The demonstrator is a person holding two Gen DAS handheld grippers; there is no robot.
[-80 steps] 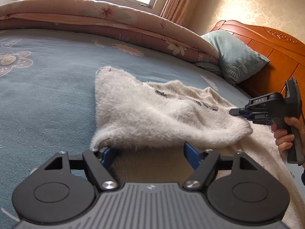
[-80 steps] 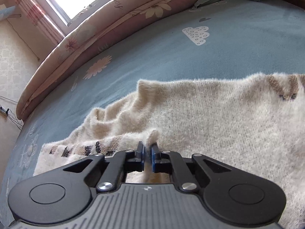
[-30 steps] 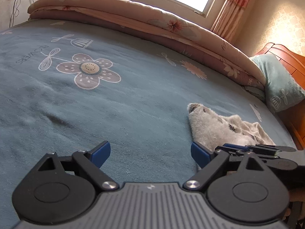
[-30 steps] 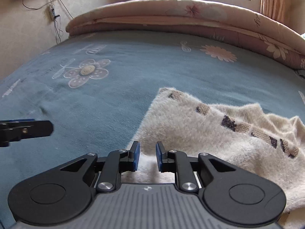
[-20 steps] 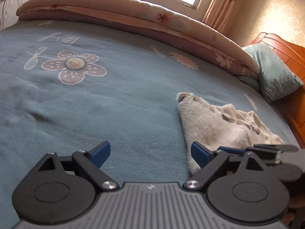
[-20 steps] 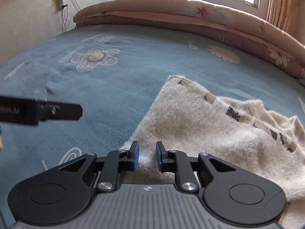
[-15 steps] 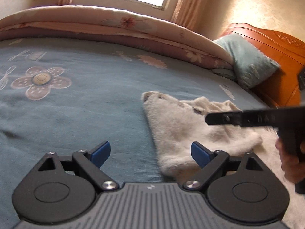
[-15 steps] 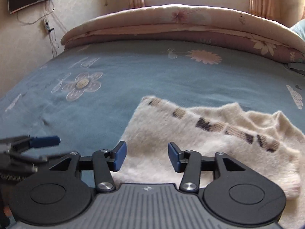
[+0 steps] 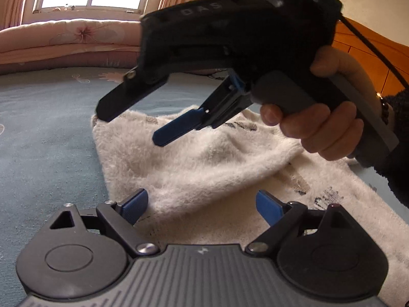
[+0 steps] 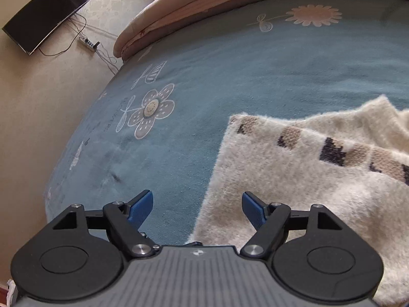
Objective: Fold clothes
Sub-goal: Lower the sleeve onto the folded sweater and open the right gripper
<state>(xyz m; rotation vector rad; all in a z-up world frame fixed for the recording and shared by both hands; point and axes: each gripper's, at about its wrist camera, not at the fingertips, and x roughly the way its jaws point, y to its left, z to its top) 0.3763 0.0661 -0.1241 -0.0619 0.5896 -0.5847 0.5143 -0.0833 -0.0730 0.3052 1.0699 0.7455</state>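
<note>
I'm seeing the fluffy cream sweater (image 10: 294,179) lying folded, brown-checked, on the blue bed (image 10: 230,76); both jaws gaping empty, right gripper (image 10: 197,206) just opening.

Your black right hand-held gripper (image 9: 143,117) has blue pads, a grey handle, green light; your sleeve (image 9: 398,138) is dark fleece.

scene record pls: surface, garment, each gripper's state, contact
surface: blue flower-print bedsheet
garment: cream fuzzy sweater, folded over, lying on the sheet
left gripper: open, low over the sweater's near edge, nothing pinched
right gripper: open, jaws have just been opening, sweater edge below, nothing between the pads
right hand: around the right gripper's handle
background: rolled pink quilt
</note>
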